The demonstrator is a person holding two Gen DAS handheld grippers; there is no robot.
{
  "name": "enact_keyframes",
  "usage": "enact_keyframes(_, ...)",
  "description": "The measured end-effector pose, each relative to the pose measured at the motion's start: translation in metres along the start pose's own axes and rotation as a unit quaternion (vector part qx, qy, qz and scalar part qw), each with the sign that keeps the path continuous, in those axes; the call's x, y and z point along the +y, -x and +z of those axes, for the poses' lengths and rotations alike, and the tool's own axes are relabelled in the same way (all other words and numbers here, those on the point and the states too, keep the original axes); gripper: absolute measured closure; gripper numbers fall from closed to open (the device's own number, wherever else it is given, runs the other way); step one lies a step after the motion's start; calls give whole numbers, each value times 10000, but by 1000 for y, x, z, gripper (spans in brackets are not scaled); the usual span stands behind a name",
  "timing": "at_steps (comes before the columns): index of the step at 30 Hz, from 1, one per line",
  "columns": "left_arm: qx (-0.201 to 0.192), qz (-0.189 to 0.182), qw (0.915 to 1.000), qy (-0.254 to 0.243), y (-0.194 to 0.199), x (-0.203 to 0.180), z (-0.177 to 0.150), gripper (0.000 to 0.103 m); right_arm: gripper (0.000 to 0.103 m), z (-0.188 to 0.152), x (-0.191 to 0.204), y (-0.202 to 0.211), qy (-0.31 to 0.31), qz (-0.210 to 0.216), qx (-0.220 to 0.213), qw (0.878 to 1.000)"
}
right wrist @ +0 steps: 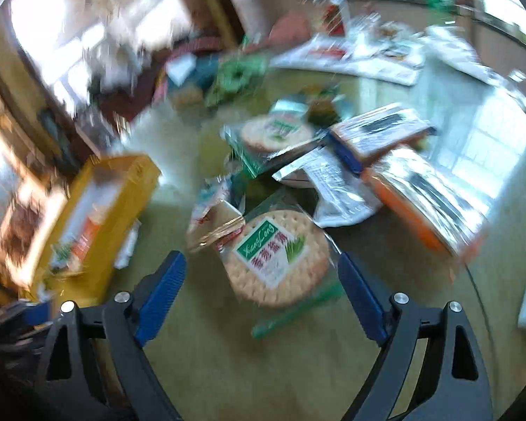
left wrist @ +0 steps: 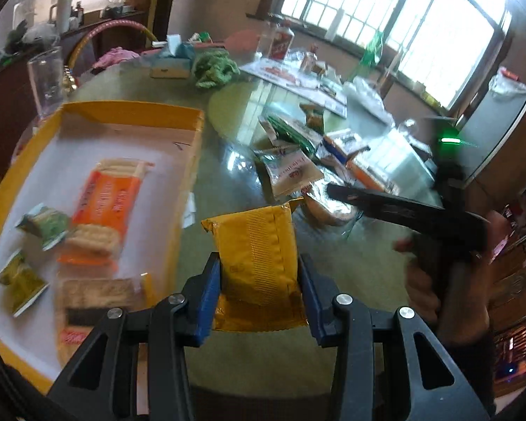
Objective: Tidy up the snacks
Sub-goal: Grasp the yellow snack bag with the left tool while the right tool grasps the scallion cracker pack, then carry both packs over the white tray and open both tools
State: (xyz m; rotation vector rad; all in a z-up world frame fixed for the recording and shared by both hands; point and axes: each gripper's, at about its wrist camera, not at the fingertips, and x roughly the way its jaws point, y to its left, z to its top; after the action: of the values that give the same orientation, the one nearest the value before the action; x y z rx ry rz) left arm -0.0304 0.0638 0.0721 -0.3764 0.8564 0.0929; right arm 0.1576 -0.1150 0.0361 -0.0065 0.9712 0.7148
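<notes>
A crinkled yellow foil snack packet (left wrist: pixel 259 263) is clamped upright betw. the blue pads of the left gripper (left wrist: pixel 259 280), above the glossy olive-green tabletop (left wrist: pixel 228 133) and just right of a shallow yellow cardboard box w/ white floor (left wrist: pixel 129 110). Inside the box are seen an orange-and-clear sleeve of pale wafers (left wrist: pixel 107 210), two small green sachets (left wrist: pixel 45 226) and a further blurred pack near the front edge; its type cannot be told. Beyond the held packet a loose pile of mixed snack packs (left wrist: pixel 298 154) is spread on the table.

The right gripper (right wrist: pixel 261 291) is held w/ jaws wide apart and nothing pressed betw. the pads; below it, lying on the table betw. the fingers, is a round cracker pack w/ green-and-white label (right wrist: pixel 277 259). Its wrist view is heavily smeared. In the left wrist view the right gripper (left wrist: pixel 403 207) is seen as a black tool gripped by a hand (left wrist: pixel 427 280) at the right side
</notes>
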Motion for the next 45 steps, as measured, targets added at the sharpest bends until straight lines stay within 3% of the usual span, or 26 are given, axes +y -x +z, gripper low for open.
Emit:
enact_keyframes(3, -156, 40, 9998, 100, 14, 12, 0, 60, 15, 13, 1, -22, 339, -432, 260, 9982)
enact_keyframes(6, -222, 83, 9994, 264, 21, 28, -1, 60, 14, 6, 7, -26, 539, -100, 499, 9972)
enact_keyframes(11, -246, 166, 9986, 429, 23, 48, 1, 60, 15, -20, 37, -23, 1009, -171, 605, 9929)
enact_keyframes(15, -359, 200, 9979, 502, 29, 56, 5, 60, 15, -15, 46, -28, 781, -701, 690, 9921)
enact_keyframes(18, -448, 253, 9967, 635, 36, 67, 4, 60, 25, -17, 52, -32, 852, -1105, 673, 9879)
enact_keyframes(22, -545, 431, 9941, 834, 42, 89, 5, 60, 26, -25, 57, -25, 683, -1127, 720, 9887)
enact_keyframes(25, -606, 518, 9920, 977, 45, 105, 8, 60, 26, -39, 68, -17, 497, -784, 706, 9932)
enact_keyframes(29, -740, 692, 9890, 1076, 48, 122, 19, 60, 27, -63, 82, 8, 143, 180, 481, 9986)
enact_keyframes(33, -740, 858, 9880, 1051, 41, 140, 35, 60, 26, -59, 107, 31, 119, 784, 82, 9968)
enact_keyframes(39, -331, 887, 9901, 1039, 0, 170, 64, 60, 26, -15, 155, 19, 575, 1048, -144, 9927)
enact_keyframes(45, -14, 942, 9883, 1197, -27, 190, 75, 60, 26, 28, 191, -42, 672, 931, 328, 9928)
